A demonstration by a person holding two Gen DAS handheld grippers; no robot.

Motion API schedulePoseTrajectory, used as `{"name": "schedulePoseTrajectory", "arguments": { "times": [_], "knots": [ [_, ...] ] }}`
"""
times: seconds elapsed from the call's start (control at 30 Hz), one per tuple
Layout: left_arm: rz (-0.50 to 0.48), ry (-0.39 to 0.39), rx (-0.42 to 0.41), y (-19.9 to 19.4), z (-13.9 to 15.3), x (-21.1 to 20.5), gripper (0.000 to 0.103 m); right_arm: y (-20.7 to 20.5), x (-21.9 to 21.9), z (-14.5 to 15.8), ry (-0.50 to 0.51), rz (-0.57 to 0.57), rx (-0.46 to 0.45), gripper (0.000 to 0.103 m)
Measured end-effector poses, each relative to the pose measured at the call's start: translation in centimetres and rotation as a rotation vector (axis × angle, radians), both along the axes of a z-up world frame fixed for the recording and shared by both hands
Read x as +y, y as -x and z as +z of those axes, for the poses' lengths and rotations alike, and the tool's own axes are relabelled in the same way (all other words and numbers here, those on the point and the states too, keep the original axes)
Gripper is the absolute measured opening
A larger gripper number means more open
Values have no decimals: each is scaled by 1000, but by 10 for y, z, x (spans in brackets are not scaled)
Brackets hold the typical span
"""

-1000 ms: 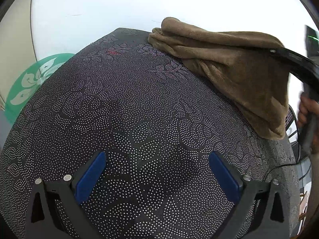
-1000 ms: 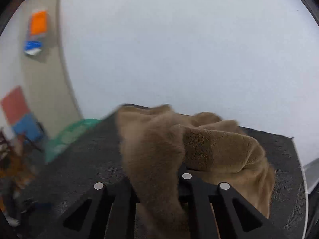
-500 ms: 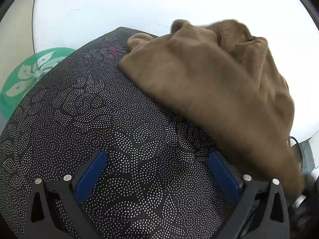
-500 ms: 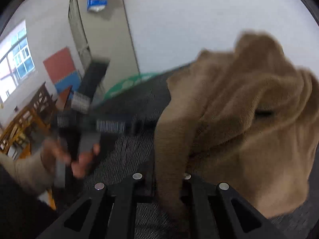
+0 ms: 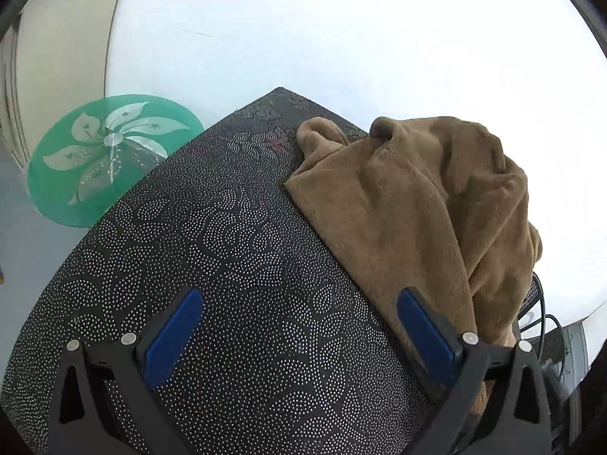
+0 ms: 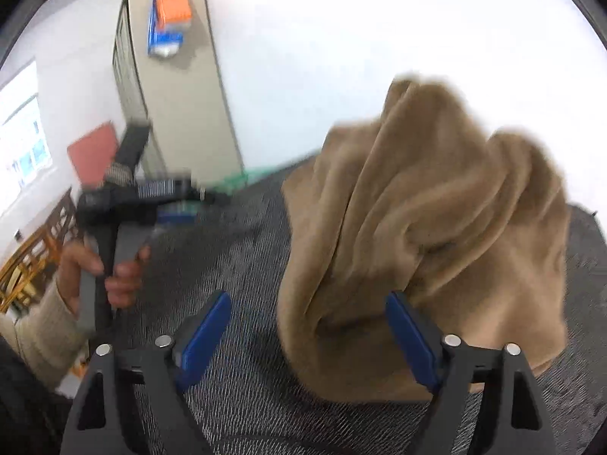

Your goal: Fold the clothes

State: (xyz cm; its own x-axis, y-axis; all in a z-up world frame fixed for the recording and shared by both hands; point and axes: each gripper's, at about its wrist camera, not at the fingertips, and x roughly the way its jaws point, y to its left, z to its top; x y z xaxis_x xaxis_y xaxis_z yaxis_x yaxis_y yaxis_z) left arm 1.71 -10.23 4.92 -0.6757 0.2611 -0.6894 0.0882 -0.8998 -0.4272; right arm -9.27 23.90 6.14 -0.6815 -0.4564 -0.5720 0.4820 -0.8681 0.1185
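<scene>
Brown and fuzzy, the cloth (image 5: 409,204) sits in a bumpy heap on the far right side of the dark dotted table cover (image 5: 212,258). It is not folded yet, I think, because it is all bunched up. The left gripper (image 5: 299,337) has its jaws wide apart with nothing in them, low over the bare cover. The right gripper (image 6: 307,335) is wide apart too, and the heap (image 6: 425,235) lies just in front, touching one blue pad, not pinched
</scene>
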Motion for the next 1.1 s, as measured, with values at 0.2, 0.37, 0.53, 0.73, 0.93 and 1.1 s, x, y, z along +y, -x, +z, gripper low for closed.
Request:
{"name": "schedulePoseTrajectory", "arguments": {
  "times": [0.2, 0.37, 0.53, 0.73, 0.93, 1.1],
  "knots": [
    [-66, -12, -33, 3, -11, 16, 103, 34, 15, 40, 38, -111, 108, 86],
    [-90, 2, -21, -3, -9, 23, 103, 107, 15, 53, 46, -184, 113, 86],
    [-66, -4, -13, -5, -5, 14, 103, 179, 11, 41, 37, -193, -7, 86],
    [-15, -17, -26, -2, -4, -4, 103, 192, -21, 17, 143, -29, -138, 20],
    [-11, -35, -5, -12, 5, -15, 103, 120, -95, 20, 117, 306, -116, 17],
    [-10, -50, 14, -20, 13, -24, 103, 21, -156, -3, 17, 546, -149, 17]
  ]
}}
